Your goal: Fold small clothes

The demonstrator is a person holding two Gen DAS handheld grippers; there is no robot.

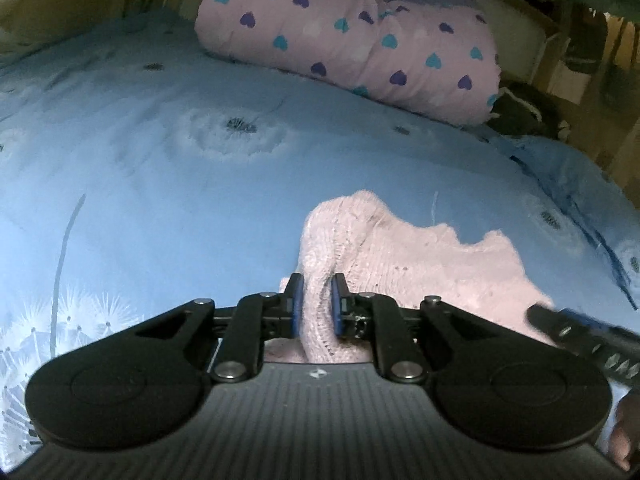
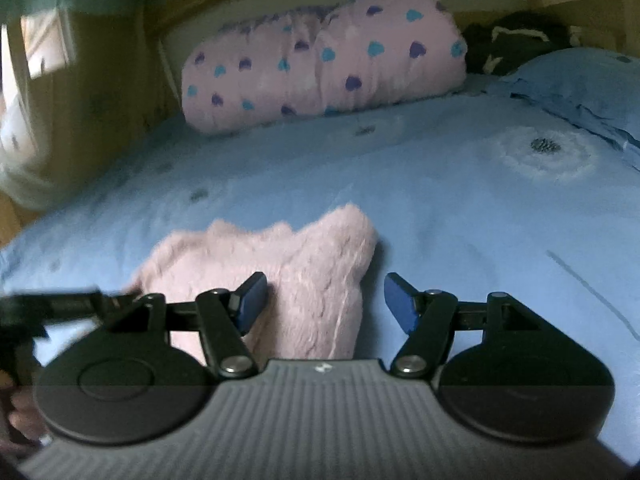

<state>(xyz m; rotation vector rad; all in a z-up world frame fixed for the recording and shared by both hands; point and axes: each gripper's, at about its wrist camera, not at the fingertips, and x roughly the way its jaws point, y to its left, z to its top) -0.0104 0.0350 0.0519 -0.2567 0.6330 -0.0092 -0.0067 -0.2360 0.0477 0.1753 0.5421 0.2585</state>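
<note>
A small pink knitted garment [image 1: 404,264] lies on the blue bedsheet [image 1: 168,208]. My left gripper [image 1: 317,304] is shut on a bunched fold at the garment's left side. In the right wrist view the same pink garment [image 2: 280,268] lies low left of centre. My right gripper [image 2: 325,300] is open, its jaws wide apart over the garment's right edge and holding nothing. The right gripper also shows in the left wrist view [image 1: 584,340] at the lower right edge, beside the garment.
A rolled pink quilt with purple and teal hearts [image 1: 352,40] lies at the back of the bed. A blue pillow [image 2: 584,88] and a dark cloth [image 2: 516,40] sit at the far right. Wooden bed frame parts [image 1: 616,80] stand beyond the bed.
</note>
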